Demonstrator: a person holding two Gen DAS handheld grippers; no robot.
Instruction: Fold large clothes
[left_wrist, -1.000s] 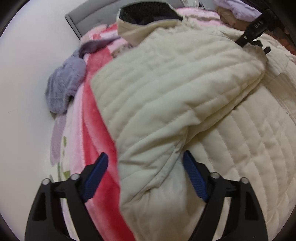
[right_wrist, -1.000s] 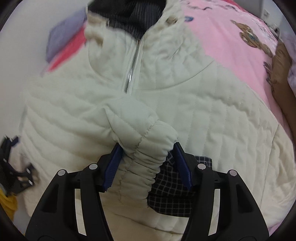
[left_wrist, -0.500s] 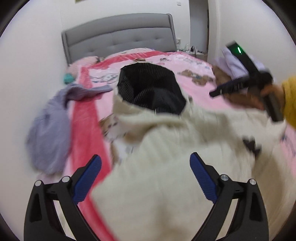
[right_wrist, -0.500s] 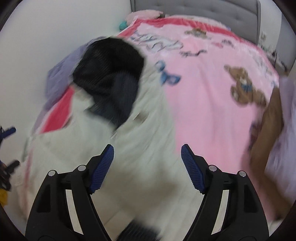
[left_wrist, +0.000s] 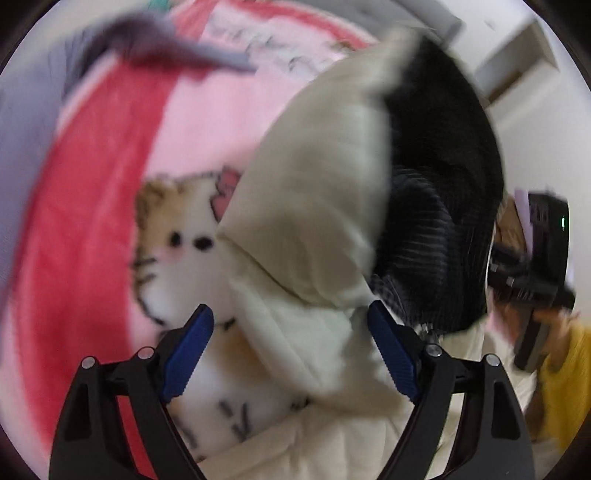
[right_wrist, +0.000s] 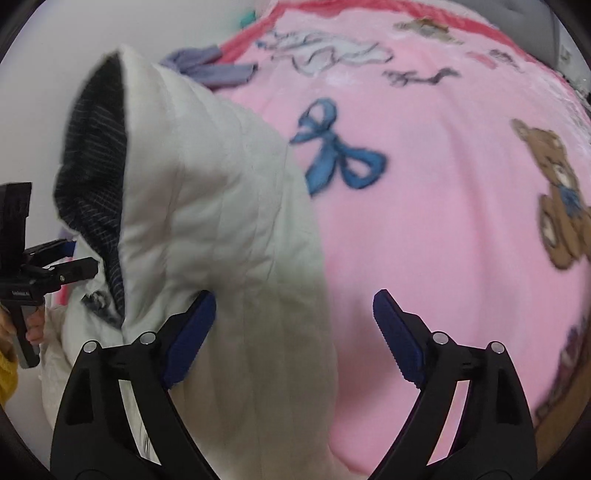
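Observation:
A cream quilted jacket (left_wrist: 314, 206) with a dark checked hood lining (left_wrist: 436, 192) lies on a pink bed blanket (left_wrist: 110, 192). My left gripper (left_wrist: 291, 350) is open, its jaws on either side of the hood's left edge, holding nothing. In the right wrist view the jacket's hood (right_wrist: 207, 206) fills the left side, its dark lining (right_wrist: 92, 155) facing left. My right gripper (right_wrist: 291, 339) is open at the hood's right edge, over the pink blanket (right_wrist: 424, 206). Each gripper shows in the other's view: the right one (left_wrist: 535, 273), the left one (right_wrist: 33, 266).
A lavender garment (left_wrist: 155, 33) lies at the blanket's far left; it also shows in the right wrist view (right_wrist: 210, 66). The blanket has a cat print (left_wrist: 177, 243), a blue bow (right_wrist: 332, 151) and a bear (right_wrist: 557, 195). White wall lies to the left.
My right gripper let go of the jacket's cuff. Both grippers moved from the jacket's body up to the hood, one at each side.

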